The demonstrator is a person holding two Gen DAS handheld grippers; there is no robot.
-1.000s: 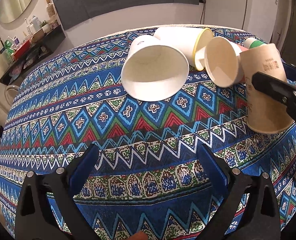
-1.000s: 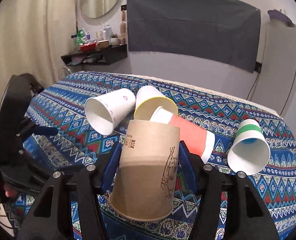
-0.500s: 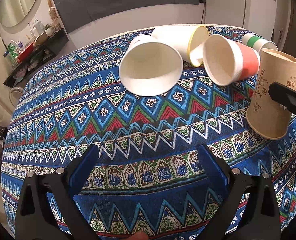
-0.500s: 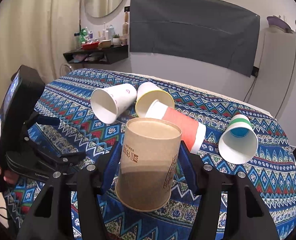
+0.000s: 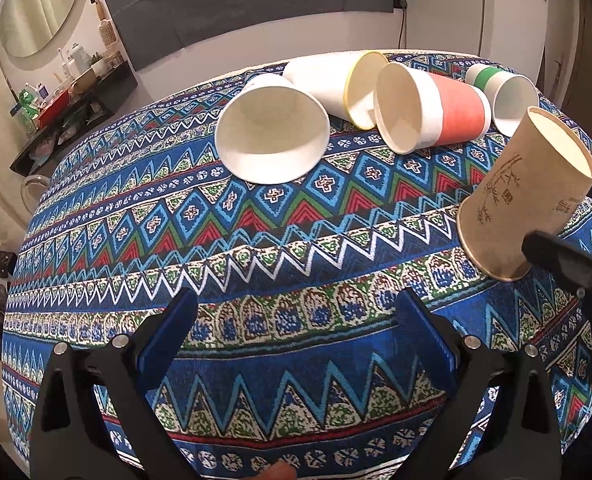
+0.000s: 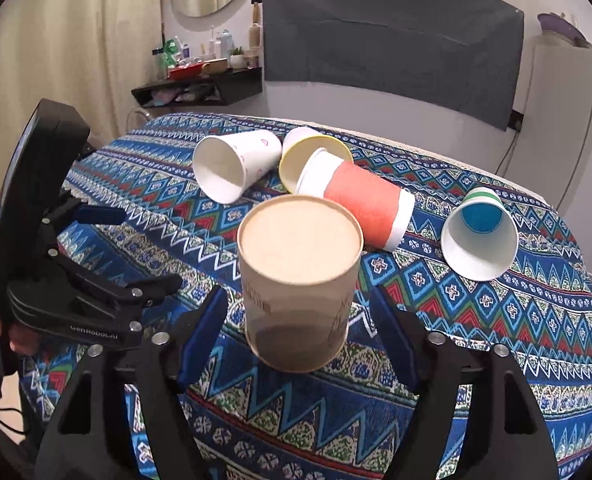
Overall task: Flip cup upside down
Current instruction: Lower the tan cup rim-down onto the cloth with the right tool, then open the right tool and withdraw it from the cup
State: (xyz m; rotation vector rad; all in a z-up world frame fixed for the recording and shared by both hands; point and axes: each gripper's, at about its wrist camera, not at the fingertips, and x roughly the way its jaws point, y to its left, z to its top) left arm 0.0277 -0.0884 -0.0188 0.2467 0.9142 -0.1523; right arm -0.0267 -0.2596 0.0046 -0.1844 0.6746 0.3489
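A brown paper cup [image 6: 298, 284] stands upside down, rim on the patterned tablecloth, between the fingers of my right gripper [image 6: 298, 340]. The jaws stand wide on both sides of it with gaps, so the gripper is open. The same cup [image 5: 524, 196] shows at the right in the left wrist view, with a right finger [image 5: 556, 256] beside it. My left gripper [image 5: 296, 340] is open and empty, low over the near table edge.
Several cups lie on their sides further back: a white one [image 6: 234, 166], a yellow-rimmed one [image 6: 308, 148], a red-banded one [image 6: 356, 198] and a green-banded one [image 6: 478, 236]. The left gripper's body [image 6: 56, 260] is at the table's left edge.
My right gripper set the brown cup down upside down and opened, letting it go. The left gripper drew back a little.
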